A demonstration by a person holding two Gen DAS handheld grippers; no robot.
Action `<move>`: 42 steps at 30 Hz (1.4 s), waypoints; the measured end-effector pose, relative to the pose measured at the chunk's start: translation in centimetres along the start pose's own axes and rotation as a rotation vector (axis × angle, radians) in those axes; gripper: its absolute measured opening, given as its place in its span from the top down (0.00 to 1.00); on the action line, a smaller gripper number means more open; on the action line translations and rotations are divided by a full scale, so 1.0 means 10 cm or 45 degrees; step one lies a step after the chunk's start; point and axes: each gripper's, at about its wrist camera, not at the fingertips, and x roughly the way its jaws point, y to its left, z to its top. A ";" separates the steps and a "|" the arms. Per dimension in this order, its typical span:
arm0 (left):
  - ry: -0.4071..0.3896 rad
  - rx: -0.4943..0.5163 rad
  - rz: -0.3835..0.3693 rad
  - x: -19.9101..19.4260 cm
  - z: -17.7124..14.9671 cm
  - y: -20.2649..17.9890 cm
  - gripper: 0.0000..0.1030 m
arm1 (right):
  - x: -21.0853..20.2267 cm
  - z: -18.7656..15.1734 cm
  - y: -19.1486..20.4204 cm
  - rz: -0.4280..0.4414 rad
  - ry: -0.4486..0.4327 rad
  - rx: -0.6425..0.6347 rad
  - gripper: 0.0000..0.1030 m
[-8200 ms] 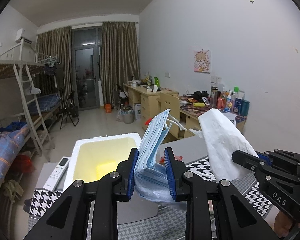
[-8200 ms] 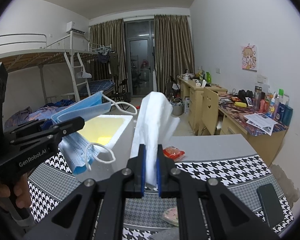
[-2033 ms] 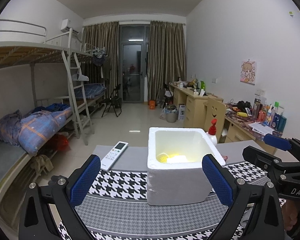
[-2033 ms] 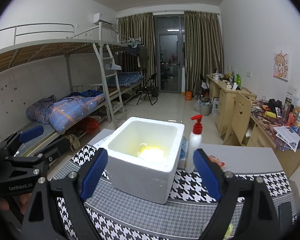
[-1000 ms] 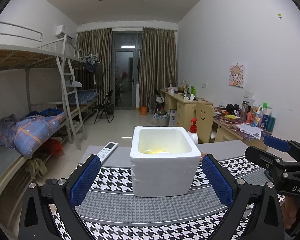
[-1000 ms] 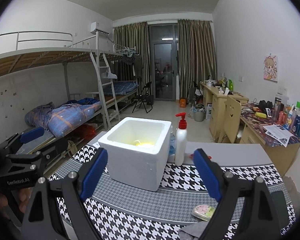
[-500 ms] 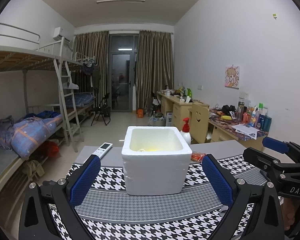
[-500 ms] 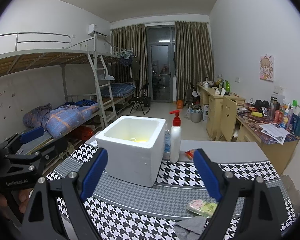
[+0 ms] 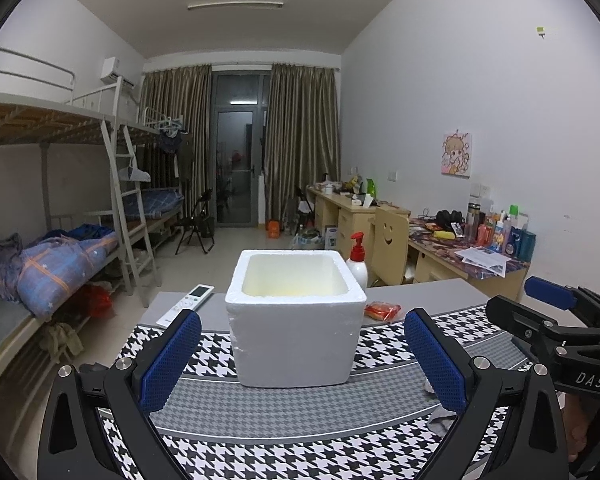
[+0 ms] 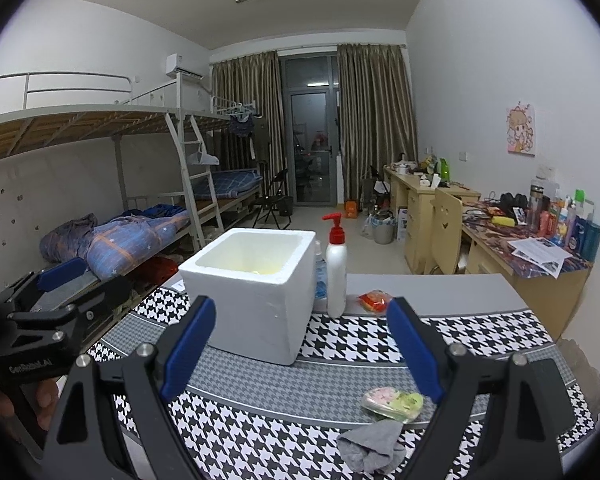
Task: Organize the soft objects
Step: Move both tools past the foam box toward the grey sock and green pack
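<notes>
A white foam box [image 9: 296, 320] [image 10: 256, 292] stands open-topped on the houndstooth tablecloth [image 9: 292, 436]; its yellowish inside is all I can make out. My left gripper [image 9: 300, 360] is open and empty, a short way in front of the box. My right gripper [image 10: 300, 348] is also open and empty, its right finger above a pastel wrapped packet [image 10: 392, 399]. A crumpled grey sock [image 10: 374, 448] lies on the cloth just in front of that packet; in the left wrist view the sock [image 9: 440, 420] peeks out beside the right finger.
A white pump bottle with a red top [image 10: 336, 264] stands right of the box, with a red snack packet [image 10: 374, 302] beside it. A white remote [image 9: 186, 306] lies at the far left of the table. Bunk beds stand left, desks right.
Both grippers have drawn back from the box, which now looks smaller. The packet and the grey sock have come further into the right wrist view. Both jaws stay wide.
</notes>
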 end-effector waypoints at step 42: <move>0.068 0.025 -0.211 0.19 -0.29 -0.45 0.01 | -0.19 -0.44 -0.48 -0.160 0.047 0.110 0.12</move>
